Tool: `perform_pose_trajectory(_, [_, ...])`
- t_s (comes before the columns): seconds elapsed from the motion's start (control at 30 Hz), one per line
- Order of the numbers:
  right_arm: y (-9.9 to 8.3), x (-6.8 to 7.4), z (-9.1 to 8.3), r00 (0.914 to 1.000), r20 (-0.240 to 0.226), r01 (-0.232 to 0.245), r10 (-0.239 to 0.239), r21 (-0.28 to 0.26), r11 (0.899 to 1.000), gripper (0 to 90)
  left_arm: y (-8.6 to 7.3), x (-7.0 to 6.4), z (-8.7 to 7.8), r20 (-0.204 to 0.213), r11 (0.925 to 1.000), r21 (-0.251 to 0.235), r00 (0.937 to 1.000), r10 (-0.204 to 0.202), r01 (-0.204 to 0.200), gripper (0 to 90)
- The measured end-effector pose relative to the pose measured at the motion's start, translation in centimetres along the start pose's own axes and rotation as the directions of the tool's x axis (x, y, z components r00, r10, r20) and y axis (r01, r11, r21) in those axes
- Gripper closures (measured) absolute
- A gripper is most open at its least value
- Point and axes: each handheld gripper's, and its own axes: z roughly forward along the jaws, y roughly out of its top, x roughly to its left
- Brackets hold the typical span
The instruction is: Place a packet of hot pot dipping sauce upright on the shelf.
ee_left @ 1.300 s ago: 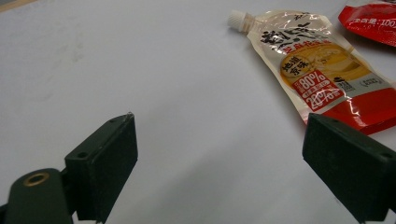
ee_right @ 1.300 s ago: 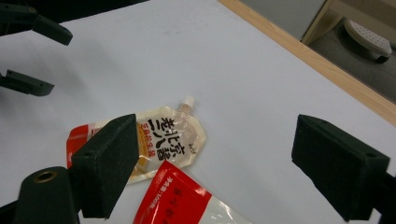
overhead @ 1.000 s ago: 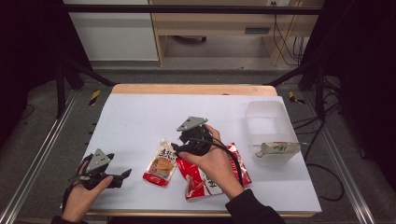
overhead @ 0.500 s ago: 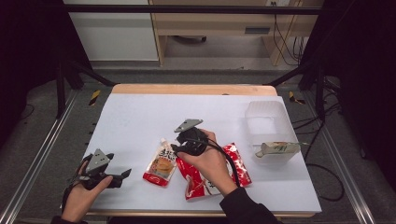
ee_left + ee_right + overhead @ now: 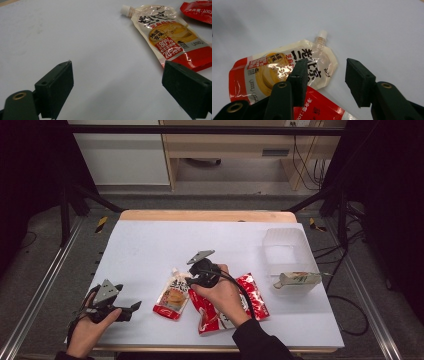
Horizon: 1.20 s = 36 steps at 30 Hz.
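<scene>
At the near left corner of the white surface (image 5: 150, 245), the left claw (image 5: 131, 308) rests low in the person's hand, its jaws spread wide apart and holding nothing. Just right of it, near the middle of the near edge, lies the spouted pouch (image 5: 173, 295): flat on its back, cream and clear at the top with a small white screw spout pointing to the far side, a yellow round picture in the middle and a red band at its near end. The right claw (image 5: 191, 281) hovers over the pouch's far right corner, jaws apart, nothing between them.

The left gripper view shows the print on the spouted pouch (image 5: 170, 37) clearly, with "80%" on a red label, which the high view is too small to show. The right gripper view shows its jaws straddling the spouted pouch's (image 5: 274, 70) top corner beside the spout, one jaw over the pouch, the other over bare surface.

Under the right hand (image 5: 220, 292) lie red packets (image 5: 252, 295), touching the pouch's right edge. Farther right a clear plastic tub (image 5: 285, 245) stands, a small carton (image 5: 298, 279) lying at its near edge.
</scene>
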Motion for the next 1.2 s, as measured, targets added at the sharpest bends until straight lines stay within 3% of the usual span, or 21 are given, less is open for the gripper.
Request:
perform_pose_trajectory(0.13, [0.0,0.0,0.8,1.0,-0.007,0.002,-0.002,0.01,1.0,54.8,0.0,0.0,0.0,0.0,1.0,0.0,1.0,0.001,-0.001,10.1])
perform_pose_trajectory(0.53, [-0.3,-0.4,4.7,0.9984,-0.024,-0.049,0.051,0.063,0.997,57.7,0.1,-0.1,0.2,0.01,0.9999,0.001,0.9999,0.011,-0.011,10.1])
perform_pose_trajectory(1.0, [-0.9,-1.0,6.0,0.9929,-0.048,-0.102,0.108,0.125,0.987,60.2,0.2,-0.3,0.3,0.015,0.9998,0.006,0.9997,0.019,-0.019,10.4])
perform_pose_trajectory(1.2, [-0.9,-0.8,6.0,0.9947,-0.049,-0.084,0.09,0.119,0.989,66.6,0.2,-0.3,0.3,0.016,0.9998,0.006,0.9997,0.021,-0.021,10.5])
